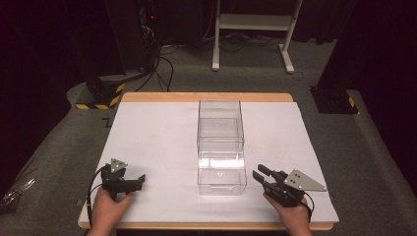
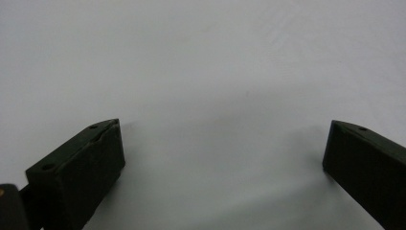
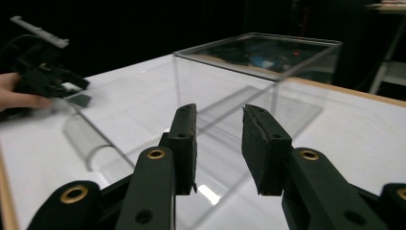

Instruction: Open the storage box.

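High view: clear box (image 1: 221, 147) btwn grippers.

Clear plastic drawer box (image 1: 221, 147) stands empty, drawer pulled out, mid-table

Left gripper over a bare white surface

The left gripper (image 2: 222, 143) looks down along its two black jaws, which stand wide apart at the near edge, one at the left and one at the right (nothing sits between them). Beyond and beneath them lies a plain white table surface (image 2: 206, 62), smooth and faintly shaded, with soft shadows pooling beside each jaw.
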Action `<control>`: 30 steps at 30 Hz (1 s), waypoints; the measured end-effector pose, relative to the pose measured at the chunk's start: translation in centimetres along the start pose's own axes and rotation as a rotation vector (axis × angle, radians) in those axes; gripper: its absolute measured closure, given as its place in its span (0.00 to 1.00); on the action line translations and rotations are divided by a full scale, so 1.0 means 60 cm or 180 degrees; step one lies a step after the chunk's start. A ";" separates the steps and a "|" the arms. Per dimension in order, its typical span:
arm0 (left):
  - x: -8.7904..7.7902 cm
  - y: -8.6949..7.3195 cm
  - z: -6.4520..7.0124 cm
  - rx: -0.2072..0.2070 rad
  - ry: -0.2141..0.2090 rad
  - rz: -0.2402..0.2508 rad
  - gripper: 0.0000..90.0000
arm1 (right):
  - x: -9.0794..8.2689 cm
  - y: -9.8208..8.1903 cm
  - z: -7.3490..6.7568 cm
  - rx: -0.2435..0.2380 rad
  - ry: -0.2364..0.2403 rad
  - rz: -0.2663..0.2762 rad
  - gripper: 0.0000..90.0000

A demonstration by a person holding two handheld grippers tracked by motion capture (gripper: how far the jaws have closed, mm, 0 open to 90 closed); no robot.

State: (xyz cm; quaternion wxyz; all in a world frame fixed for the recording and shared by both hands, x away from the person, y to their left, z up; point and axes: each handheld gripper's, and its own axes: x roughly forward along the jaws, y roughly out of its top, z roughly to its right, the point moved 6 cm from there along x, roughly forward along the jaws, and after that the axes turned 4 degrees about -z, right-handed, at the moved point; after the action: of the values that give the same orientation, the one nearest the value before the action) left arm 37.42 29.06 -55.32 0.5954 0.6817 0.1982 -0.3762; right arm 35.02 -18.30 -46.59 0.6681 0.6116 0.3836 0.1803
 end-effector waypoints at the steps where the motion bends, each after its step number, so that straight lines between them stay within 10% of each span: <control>1: 0.000 0.000 0.000 0.0001 -0.0002 -0.0008 0.01 | -0.002 -0.002 0.007 0.0022 -0.0055 -0.0007 0.73; 16: 0.000 0.000 0.000 0.0000 -0.0003 -0.0008 0.01 | -0.035 -0.076 0.120 0.0141 -0.1307 -0.0611 0.65; 21: 0.000 0.000 0.000 0.0001 -0.0003 -0.0007 0.01 | -0.024 -0.109 0.138 0.0276 -0.1414 -0.1020 0.60; 30: 0.000 0.000 0.000 -0.0002 -0.0005 -0.0009 0.01 | -0.020 -0.111 0.136 0.0198 -0.1443 -0.1086 0.54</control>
State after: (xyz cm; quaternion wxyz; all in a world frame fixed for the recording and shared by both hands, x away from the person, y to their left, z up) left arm 37.41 29.07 -55.31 0.5952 0.6809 0.1989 -0.3775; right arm 38.70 -25.92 -52.93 0.7384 0.5830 0.3272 -0.0880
